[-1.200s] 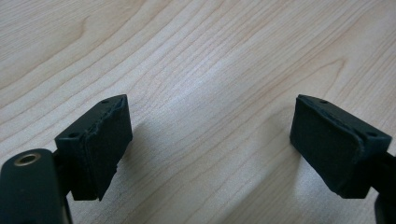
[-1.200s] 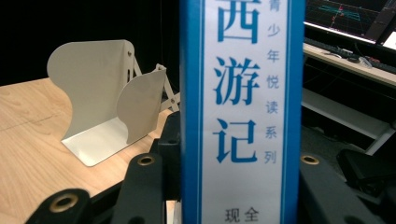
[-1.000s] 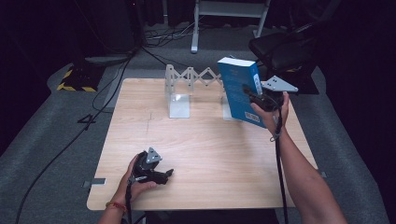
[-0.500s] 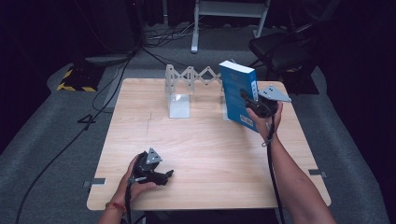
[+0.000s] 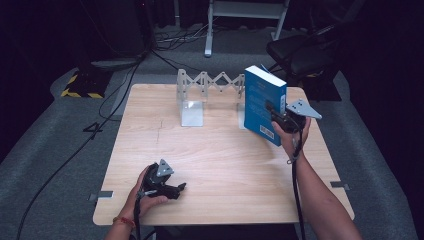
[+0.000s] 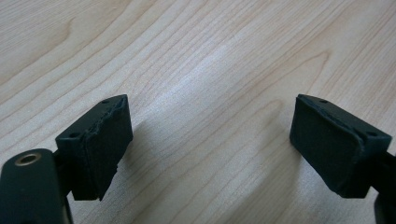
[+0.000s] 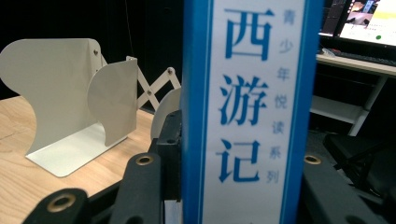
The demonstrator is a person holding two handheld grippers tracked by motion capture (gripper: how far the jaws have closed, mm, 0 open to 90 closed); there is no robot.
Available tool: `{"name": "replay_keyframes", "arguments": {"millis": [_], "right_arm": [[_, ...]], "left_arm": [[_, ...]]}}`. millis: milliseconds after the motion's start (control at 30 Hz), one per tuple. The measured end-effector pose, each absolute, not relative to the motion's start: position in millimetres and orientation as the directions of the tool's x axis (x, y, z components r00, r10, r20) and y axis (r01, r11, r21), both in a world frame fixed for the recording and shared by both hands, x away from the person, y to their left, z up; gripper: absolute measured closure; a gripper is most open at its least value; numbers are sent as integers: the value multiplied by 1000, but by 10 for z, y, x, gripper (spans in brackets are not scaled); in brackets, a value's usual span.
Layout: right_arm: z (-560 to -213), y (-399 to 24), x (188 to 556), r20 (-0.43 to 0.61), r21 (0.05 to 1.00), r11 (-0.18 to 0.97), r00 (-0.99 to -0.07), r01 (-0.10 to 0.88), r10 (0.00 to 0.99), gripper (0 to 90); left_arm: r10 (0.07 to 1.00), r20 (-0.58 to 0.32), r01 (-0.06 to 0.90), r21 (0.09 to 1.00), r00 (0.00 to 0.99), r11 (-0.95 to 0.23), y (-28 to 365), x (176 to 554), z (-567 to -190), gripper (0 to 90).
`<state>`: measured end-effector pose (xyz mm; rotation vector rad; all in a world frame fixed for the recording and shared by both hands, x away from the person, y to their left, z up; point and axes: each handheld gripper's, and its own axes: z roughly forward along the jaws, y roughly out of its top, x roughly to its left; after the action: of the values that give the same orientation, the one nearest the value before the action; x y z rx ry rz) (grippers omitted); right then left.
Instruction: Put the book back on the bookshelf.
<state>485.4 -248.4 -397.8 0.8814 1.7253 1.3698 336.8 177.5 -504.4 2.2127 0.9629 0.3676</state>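
Observation:
A blue book (image 5: pixel 263 104) stands upright above the right side of the table, gripped by my right gripper (image 5: pixel 280 120), which is shut on it. In the right gripper view the book's white and blue spine (image 7: pixel 252 107) with Chinese characters rises between the jaws. An expandable metal bookend rack (image 5: pixel 197 95) stands at the table's back middle; its pale plates (image 7: pixel 70 116) appear left of the book. My left gripper (image 5: pixel 172 189) rests near the front left of the table, open, with bare wood between its pads (image 6: pixel 100 140).
The wooden table (image 5: pixel 215 165) has free surface in its middle and front right. A black chair (image 5: pixel 300 55) stands behind the table at the right. Cables (image 5: pixel 100 130) run over the grey floor at the left. A desk with a monitor (image 7: pixel 364 28) is far off.
The right gripper has carried the book leftward and turned it more upright, closer to the rack. The left gripper has stayed in place.

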Motion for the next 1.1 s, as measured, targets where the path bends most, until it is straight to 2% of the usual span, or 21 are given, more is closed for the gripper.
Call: {"name": "replay_keyframes", "arguments": {"millis": [500,667,833,1100], "right_arm": [[-4074,-2684,4691,-120,976,196,-527,90,841,617],[-3940,-2604,4861,-99,975,188,-535,116,839,622],[-3801,-2446,5043,-143,963,243,-548,115,824,623],[-3615,-2210,5271,-169,959,260,-506,114,846,623]], "left_arm": [[726,-19,537,687,687,-489,1762,3370,-5043,135],[718,-19,531,687,696,-496,1754,3378,-5042,134],[707,-20,525,685,707,-505,1763,3378,-5040,133],[694,-24,517,685,720,-513,1759,3367,-5041,133]]}}
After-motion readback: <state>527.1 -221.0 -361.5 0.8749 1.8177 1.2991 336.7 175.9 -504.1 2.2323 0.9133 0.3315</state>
